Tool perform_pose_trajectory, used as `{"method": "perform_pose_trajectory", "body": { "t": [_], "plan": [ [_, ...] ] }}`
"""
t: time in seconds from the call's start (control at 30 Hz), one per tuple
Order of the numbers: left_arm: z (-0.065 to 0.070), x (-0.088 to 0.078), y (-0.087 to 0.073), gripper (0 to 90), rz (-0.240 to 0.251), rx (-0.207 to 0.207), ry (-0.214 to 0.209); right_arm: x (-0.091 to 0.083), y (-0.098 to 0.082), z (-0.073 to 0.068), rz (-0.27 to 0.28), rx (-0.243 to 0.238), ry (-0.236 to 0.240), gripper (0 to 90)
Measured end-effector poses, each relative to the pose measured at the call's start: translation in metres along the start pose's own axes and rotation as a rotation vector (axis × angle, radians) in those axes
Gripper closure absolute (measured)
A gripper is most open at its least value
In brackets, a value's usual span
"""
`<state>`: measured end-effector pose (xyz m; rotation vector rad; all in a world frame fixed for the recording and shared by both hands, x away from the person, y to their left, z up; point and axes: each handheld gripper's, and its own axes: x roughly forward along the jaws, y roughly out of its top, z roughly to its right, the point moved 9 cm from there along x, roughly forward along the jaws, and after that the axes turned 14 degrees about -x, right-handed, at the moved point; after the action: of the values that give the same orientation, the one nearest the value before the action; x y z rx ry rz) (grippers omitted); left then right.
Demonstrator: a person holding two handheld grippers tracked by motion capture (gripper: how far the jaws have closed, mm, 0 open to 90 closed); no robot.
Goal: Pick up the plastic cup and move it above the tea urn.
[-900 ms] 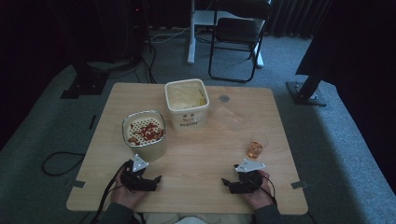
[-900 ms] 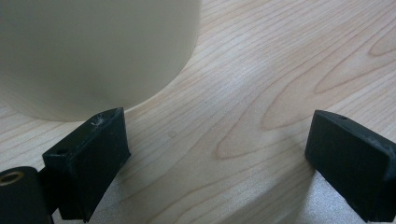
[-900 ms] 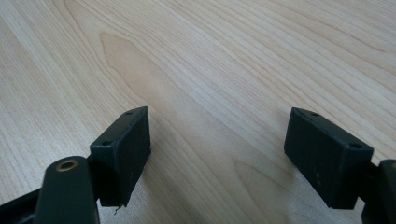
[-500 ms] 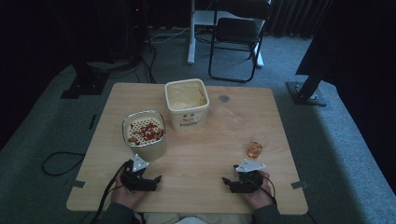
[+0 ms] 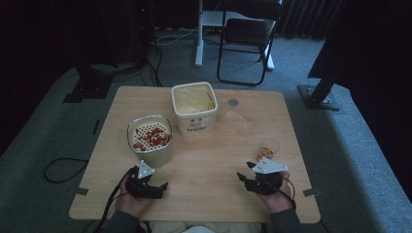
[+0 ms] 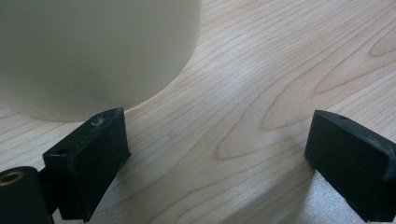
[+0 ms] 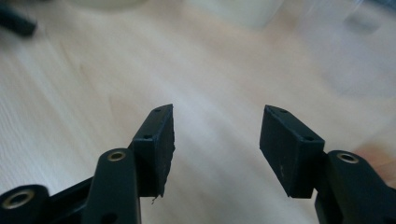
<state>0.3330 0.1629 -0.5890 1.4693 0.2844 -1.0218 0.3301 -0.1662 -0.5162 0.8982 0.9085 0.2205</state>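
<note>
Dark print on the square cream tub (image 5: 194,112), too blurred to read

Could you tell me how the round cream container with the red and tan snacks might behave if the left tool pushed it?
The round container looks tall, full and open-topped, so a high push might tip it and spill snacks. Its smooth wall may slide on the wooden table.

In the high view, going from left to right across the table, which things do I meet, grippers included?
left gripper → round tub of red-topped food → square cream bucket → right gripper → small clear cup with orange pieces.
</note>
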Motion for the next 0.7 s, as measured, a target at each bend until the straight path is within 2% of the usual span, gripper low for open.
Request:
{"method": "perform_pose_trajectory", "body": {
  "t": [0.13,0.3,0.37,0.4,0.43,0.47,0.53,0.6,0.7],
  "plan": [
    [0.000,0.000,0.000,6.3,0.000,0.000,0.000,-0.022,0.022,0.026,0.043,-0.008,-0.064,46.6],
    [0.000,0.000,0.000,6.3,0.000,-0.001,0.000,-0.038,0.036,0.058,0.060,-0.005,-0.131,48.3],
    [0.000,0.000,0.000,6.3,0.001,-0.004,-0.001,-0.041,0.038,0.071,0.057,0.005,-0.152,49.2],
    [0.000,0.000,0.000,6.3,0.001,-0.003,-0.001,-0.043,0.039,0.084,0.059,0.020,-0.165,50.5],
    [0.000,0.000,0.000,6.3,-0.001,-0.003,-0.001,-0.043,0.039,0.084,0.059,0.020,-0.165,50.5],
    [0.000,0.000,0.000,6.4,0.000,-0.003,-0.001,-0.043,0.038,0.098,0.057,0.039,-0.180,52.1],
    [0.000,0.000,0.000,6.4,0.001,-0.003,0.000,-0.043,0.038,0.102,0.060,0.049,-0.187,52.7],
    [0.000,0.000,0.000,6.4,0.000,-0.002,-0.001,-0.040,0.033,0.118,0.044,0.063,-0.202,54.3],
    [0.000,0.000,0.000,6.3,0.001,0.000,0.000,-0.035,0.029,0.127,0.029,0.073,-0.204,55.2]
  ]
}}
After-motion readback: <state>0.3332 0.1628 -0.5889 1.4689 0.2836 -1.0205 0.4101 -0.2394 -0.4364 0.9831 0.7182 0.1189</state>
